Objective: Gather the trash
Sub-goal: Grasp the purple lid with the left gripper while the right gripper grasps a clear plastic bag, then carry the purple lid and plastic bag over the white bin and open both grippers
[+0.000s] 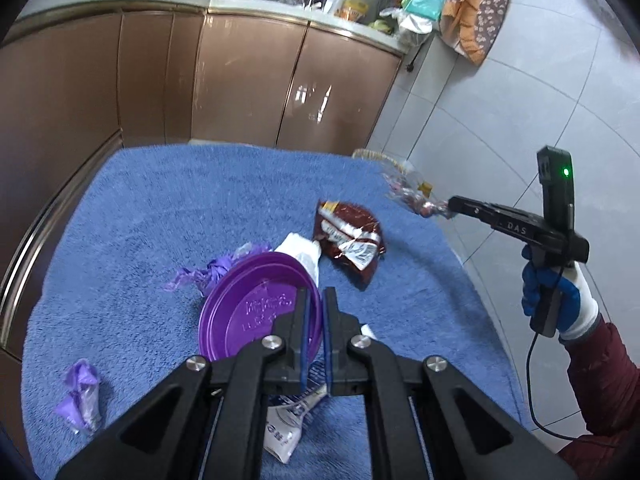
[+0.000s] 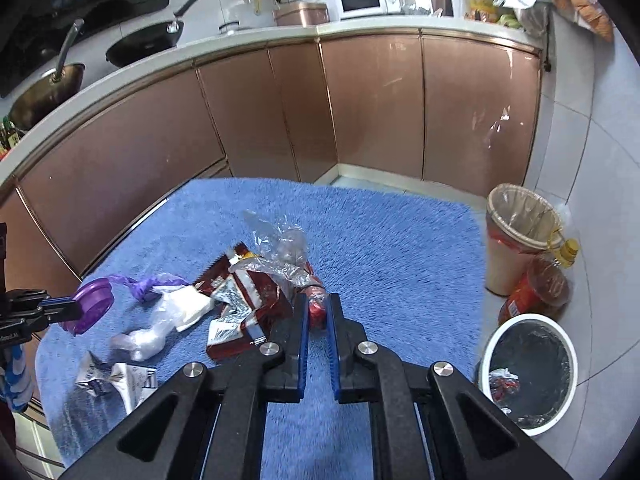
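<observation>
Above the blue mat's (image 1: 160,208) near edge, my left gripper (image 1: 316,312) tilts down, pinching the purple lid (image 1: 248,312). Over the right edge, my right gripper (image 2: 318,312) tilts down, squeezing a clear wrapper (image 2: 280,248).

A crumpled clear wrapper (image 2: 286,256) is pinched by the right gripper (image 2: 317,312) above the blue mat (image 2: 400,248), bins (image 2: 528,384) at right.

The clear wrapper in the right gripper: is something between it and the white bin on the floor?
Nothing visible. The right gripper holds the clear wrapper above the blue mat; the white bin stands open beside the mat's right edge.
</observation>
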A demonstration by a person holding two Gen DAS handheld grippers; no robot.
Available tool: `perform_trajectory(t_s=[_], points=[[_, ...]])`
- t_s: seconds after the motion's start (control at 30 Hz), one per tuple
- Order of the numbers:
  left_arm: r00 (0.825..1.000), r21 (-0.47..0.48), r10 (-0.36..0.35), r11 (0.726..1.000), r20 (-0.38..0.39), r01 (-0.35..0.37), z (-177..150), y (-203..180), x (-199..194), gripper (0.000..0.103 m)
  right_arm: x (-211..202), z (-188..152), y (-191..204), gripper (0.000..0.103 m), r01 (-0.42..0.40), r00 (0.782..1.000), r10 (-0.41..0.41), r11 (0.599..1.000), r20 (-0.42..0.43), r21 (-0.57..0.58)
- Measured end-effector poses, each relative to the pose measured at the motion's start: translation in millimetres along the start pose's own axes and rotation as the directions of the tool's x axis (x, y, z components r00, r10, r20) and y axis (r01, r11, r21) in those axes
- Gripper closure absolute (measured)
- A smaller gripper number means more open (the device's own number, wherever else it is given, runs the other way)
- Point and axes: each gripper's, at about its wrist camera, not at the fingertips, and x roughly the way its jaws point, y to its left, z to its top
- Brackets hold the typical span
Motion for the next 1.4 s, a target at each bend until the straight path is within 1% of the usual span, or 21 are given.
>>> perform_trajectory(t_s=[0.17, 0.33, 0.47, 0.6, 0.77, 0.87, 1.0, 1.1, 1.23, 1.3, 1.33, 1.4], points=[[0.998, 0.012, 0.014, 1.000, 0.053, -0.015, 5, -16, -29, 0.098, -37, 0, 0, 0.095, 0.006, 0.998, -0.006, 1.000, 0.056, 0.007], [0.996, 0.035, 0.016, 0.999, 0.093, -0.019, 15, -44, -44, 0.098, -75, -3, -3, 0.095, 0.014, 0.994, -0.016, 1.000, 0.112, 0.015], [0.995, 0.076, 0.001, 0.997, 0.098, -0.009, 28, -75, -40, 0.098, -99, -8, -17, 0.095, 0.030, 0.989, -0.034, 0.999, 0.143, 0.033], [0.996, 0.130, -0.034, 0.991, 0.083, 0.023, 49, -115, -18, 0.098, -118, -17, -42, 0.095, 0.059, 0.984, -0.070, 0.996, 0.162, 0.072], [0.994, 0.192, -0.106, 0.977, 0.034, 0.098, 79, -174, 34, 0.098, -129, -33, -83, 0.095, 0.125, 0.977, -0.145, 0.984, 0.159, 0.131], [0.988, 0.222, -0.152, 0.964, -0.007, 0.149, 94, -210, 73, 0.098, -129, -43, -111, 0.095, 0.167, 0.971, -0.192, 0.971, 0.141, 0.173], [0.977, 0.245, -0.200, 0.946, -0.078, 0.213, 112, -260, 136, 0.098, -121, -57, -150, 0.095, 0.227, 0.962, -0.255, 0.947, 0.101, 0.229], [0.963, 0.248, -0.230, 0.933, -0.142, 0.260, 122, -296, 191, 0.098, -112, -67, -178, 0.095, 0.264, 0.954, -0.291, 0.928, 0.068, 0.263], [0.947, 0.240, -0.244, 0.926, -0.209, 0.291, 132, -330, 255, 0.098, -92, -81, -214, 0.095, 0.313, 0.943, -0.333, 0.900, 0.013, 0.304], [0.941, 0.232, -0.239, 0.927, -0.241, 0.295, 134, -341, 286, 0.098, -81, -87, -228, 0.095, 0.339, 0.936, -0.353, 0.886, -0.014, 0.317], [0.933, 0.216, -0.243, 0.928, -0.264, 0.303, 134, -346, 307, 0.098, -75, -90, -236, 0.095, 0.354, 0.931, -0.365, 0.877, -0.029, 0.323], [0.928, 0.201, -0.239, 0.932, -0.288, 0.302, 135, -352, 335, 0.098, -65, -96, -248, 0.095, 0.370, 0.925, -0.376, 0.866, -0.051, 0.336]])
